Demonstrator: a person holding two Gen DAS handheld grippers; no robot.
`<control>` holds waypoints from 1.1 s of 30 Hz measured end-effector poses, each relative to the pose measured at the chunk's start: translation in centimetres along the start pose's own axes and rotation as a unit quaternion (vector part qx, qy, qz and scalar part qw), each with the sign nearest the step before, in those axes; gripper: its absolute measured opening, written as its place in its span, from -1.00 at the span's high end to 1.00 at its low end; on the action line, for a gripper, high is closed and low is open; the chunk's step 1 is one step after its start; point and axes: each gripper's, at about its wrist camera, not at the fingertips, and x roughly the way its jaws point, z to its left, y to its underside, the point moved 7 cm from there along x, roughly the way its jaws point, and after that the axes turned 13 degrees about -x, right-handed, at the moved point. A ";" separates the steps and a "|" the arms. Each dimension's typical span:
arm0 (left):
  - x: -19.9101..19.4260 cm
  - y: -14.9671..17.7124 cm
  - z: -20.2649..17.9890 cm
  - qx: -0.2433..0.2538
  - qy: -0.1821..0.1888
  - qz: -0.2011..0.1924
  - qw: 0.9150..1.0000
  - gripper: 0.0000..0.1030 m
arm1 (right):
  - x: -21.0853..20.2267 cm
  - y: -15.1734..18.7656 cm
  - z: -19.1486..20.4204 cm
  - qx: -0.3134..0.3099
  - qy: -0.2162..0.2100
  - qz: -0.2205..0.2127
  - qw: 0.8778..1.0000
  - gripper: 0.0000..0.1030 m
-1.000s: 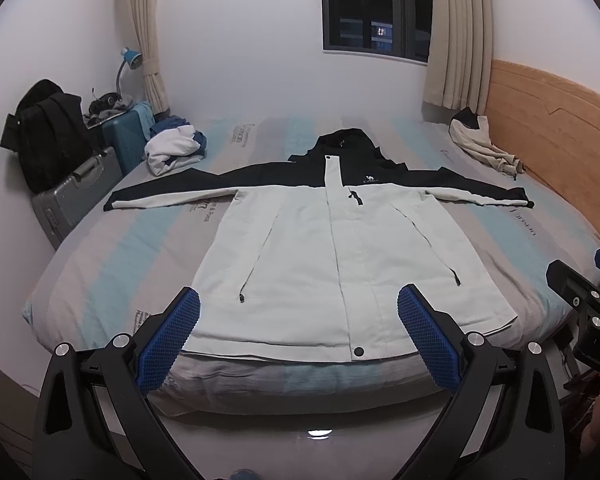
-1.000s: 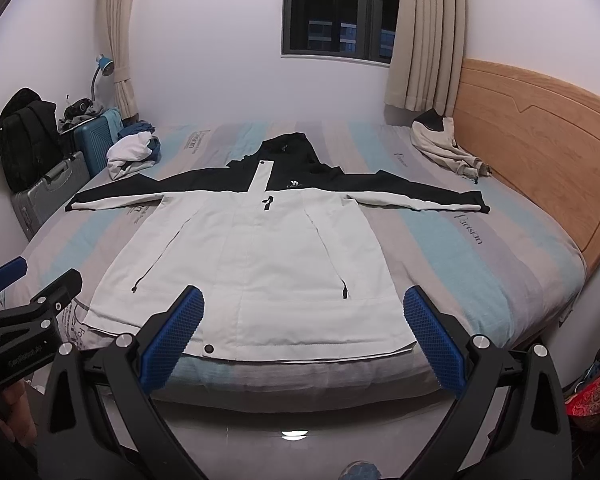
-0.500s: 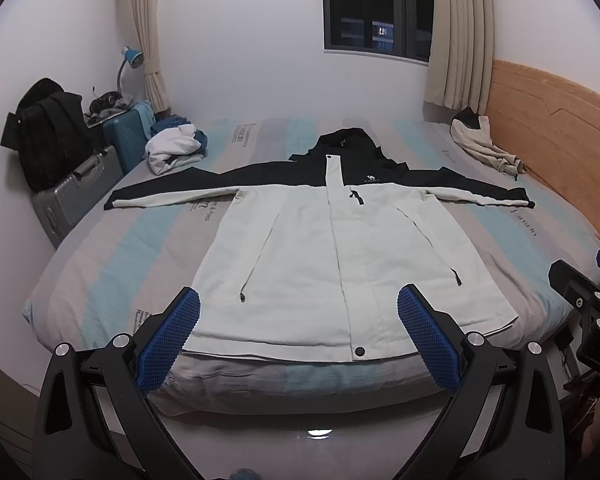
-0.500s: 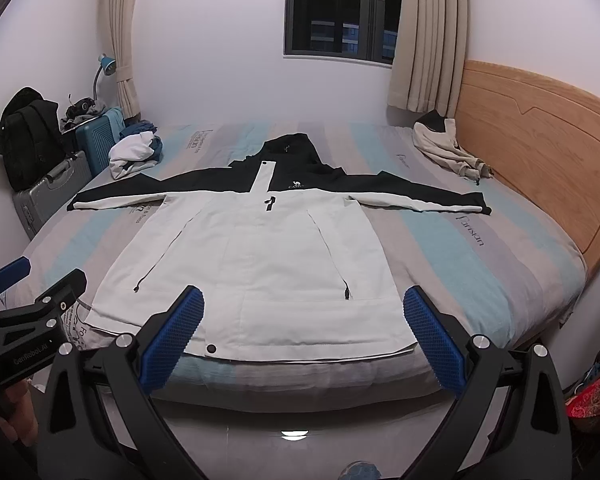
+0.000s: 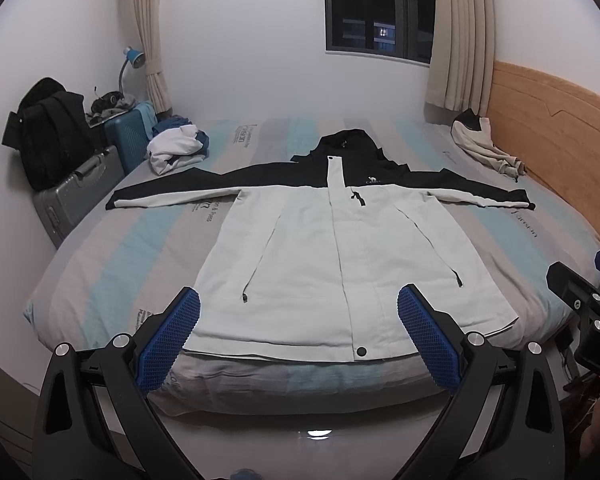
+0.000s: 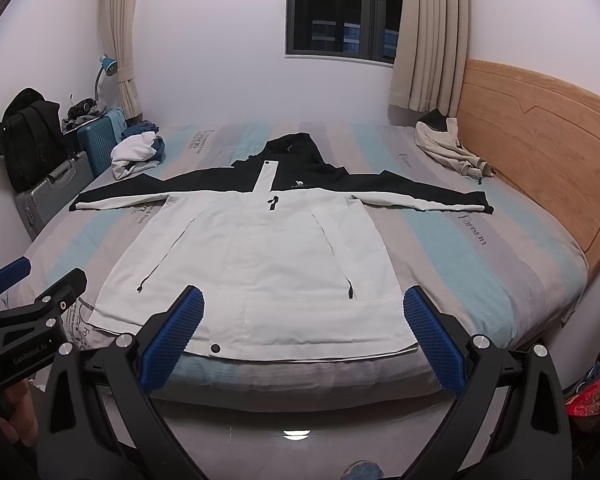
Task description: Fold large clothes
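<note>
A white and black hooded jacket (image 5: 332, 248) lies flat and face up on the bed, sleeves spread out to both sides, hem toward me. It also shows in the right wrist view (image 6: 260, 252). My left gripper (image 5: 298, 340) is open and empty, held short of the hem at the foot of the bed. My right gripper (image 6: 302, 340) is open and empty, also short of the hem. The right gripper shows at the right edge of the left wrist view (image 5: 580, 304), and the left gripper at the left edge of the right wrist view (image 6: 32, 300).
The bed (image 5: 112, 264) has a striped blue and grey cover and a wooden headboard (image 5: 560, 148) on the right. A beige garment (image 5: 484, 148) lies by the headboard, a pile of clothes (image 5: 178, 148) at the far left corner. Suitcases (image 5: 76, 196) and a black backpack (image 5: 52, 132) stand on the left.
Both grippers have shifted very slightly; the view is almost the same. The jacket has not moved.
</note>
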 end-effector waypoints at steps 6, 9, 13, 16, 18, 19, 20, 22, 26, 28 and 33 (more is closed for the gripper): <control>-0.2 -0.1 0.3 -0.001 -0.001 0.000 1.000 -0.88 | -0.2 -0.2 0.3 0.000 0.002 -0.001 1.000 -0.86; -0.3 -0.3 0.5 -0.001 -0.001 -0.002 1.000 -0.88 | -0.3 -0.4 0.5 -0.001 0.002 -0.002 1.000 -0.86; -0.2 -0.5 0.9 -0.005 -0.002 -0.002 1.000 -0.88 | -0.4 -0.7 0.6 0.001 0.002 -0.005 1.000 -0.86; 0.5 -1.0 1.0 -0.008 0.006 -0.001 1.000 -0.88 | 0.1 -1.1 0.1 0.016 -0.004 -0.013 1.000 -0.86; 1.4 -1.9 1.4 -0.017 0.002 -0.013 1.000 -0.88 | 1.0 -1.6 -0.3 0.023 -0.006 -0.014 1.000 -0.86; 2.3 -2.5 1.5 -0.021 0.003 -0.017 1.000 -0.88 | 2.0 -2.0 -0.6 0.026 -0.006 -0.015 1.000 -0.86; 3.2 -2.9 1.5 -0.025 0.006 -0.015 1.000 -0.88 | 3.0 -2.4 -0.9 0.027 -0.003 -0.015 1.000 -0.86; 6.4 -4.0 1.2 -0.028 0.014 -0.005 0.999 -0.88 | 6.0 -3.5 -1.5 0.028 0.002 -0.020 0.999 -0.86; 15.2 -7.1 0.5 -0.027 0.006 -0.006 1.000 -0.88 | 14.5 -6.1 -2.7 0.035 -0.004 -0.030 0.999 -0.86; 18.7 -8.7 0.2 -0.028 -0.008 -0.016 0.999 -0.88 | 19.3 -7.7 -3.3 0.028 -0.002 -0.027 0.999 -0.85; 26.3 -14.6 -2.1 -0.035 -0.013 -0.009 0.999 -0.88 | 27.5 -11.9 -5.2 0.016 -0.012 -0.004 1.000 -0.84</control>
